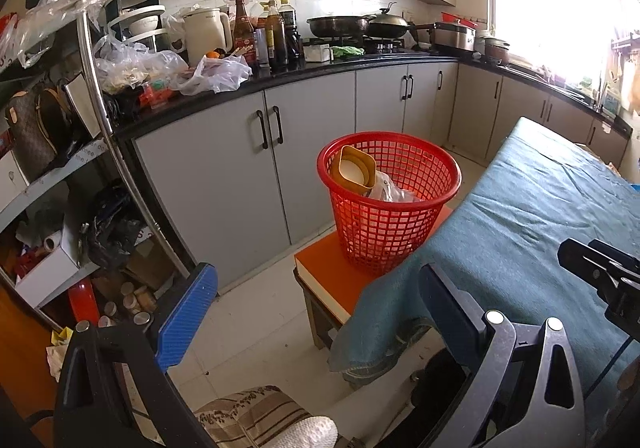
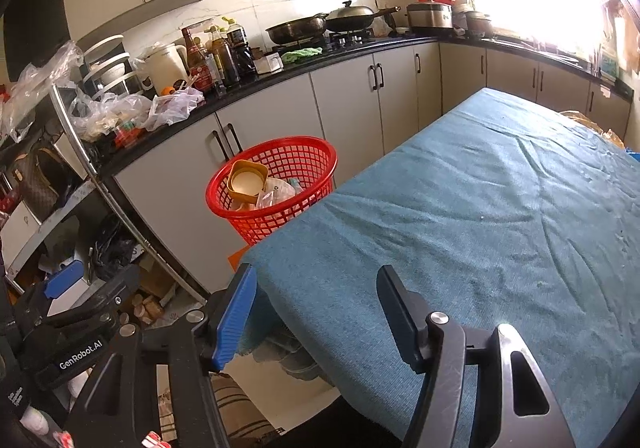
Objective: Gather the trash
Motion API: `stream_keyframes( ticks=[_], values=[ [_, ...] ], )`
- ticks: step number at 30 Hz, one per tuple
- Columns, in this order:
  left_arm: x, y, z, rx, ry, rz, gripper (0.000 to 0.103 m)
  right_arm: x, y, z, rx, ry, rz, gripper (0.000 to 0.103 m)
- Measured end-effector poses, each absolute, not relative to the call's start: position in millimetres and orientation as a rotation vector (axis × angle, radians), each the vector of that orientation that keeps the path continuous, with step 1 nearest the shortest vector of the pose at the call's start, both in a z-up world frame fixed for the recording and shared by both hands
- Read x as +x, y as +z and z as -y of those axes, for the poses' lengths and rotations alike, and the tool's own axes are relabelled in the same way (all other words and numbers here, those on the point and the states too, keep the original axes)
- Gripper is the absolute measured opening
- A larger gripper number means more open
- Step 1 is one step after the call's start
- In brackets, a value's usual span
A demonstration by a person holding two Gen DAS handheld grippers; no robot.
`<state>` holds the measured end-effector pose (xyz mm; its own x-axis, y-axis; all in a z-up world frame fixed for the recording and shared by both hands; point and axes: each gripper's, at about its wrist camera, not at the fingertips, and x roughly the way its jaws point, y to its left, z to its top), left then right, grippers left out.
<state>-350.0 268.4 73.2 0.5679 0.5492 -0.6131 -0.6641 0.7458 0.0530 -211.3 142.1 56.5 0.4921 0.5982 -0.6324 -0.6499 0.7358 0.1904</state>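
Observation:
A red mesh basket (image 1: 390,236) stands on an orange-topped stool (image 1: 332,276) beside the table; it also shows in the right wrist view as the red basket (image 2: 276,216). Inside lie a yellow container with a white inside (image 1: 354,170) and crumpled clear plastic (image 1: 390,188). My left gripper (image 1: 316,308) hangs open and empty over the floor, near the table corner. My right gripper (image 2: 320,304) is open too, with nothing held, above the near corner of the blue-green tablecloth (image 2: 480,216). The right gripper's tip (image 1: 600,272) shows at the left view's right edge.
A black counter (image 1: 280,76) with grey cabinets runs behind the basket, crowded with bags, bottles, a kettle and pans. A cluttered metal shelf (image 1: 96,96) stands on the left. A striped mat (image 1: 248,416) lies on the tiled floor. A bright window is at the right.

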Motion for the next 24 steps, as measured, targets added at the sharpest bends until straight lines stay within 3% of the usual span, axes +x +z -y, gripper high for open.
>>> stream_keyframes(
  ticks=[24],
  values=[
    [-352.3, 71.1, -272.6, -0.226, 0.684, -0.666, 0.100, -219.3, 57.7, -148.0, -0.092, 0.760, -0.726, 0.069]
  ],
)
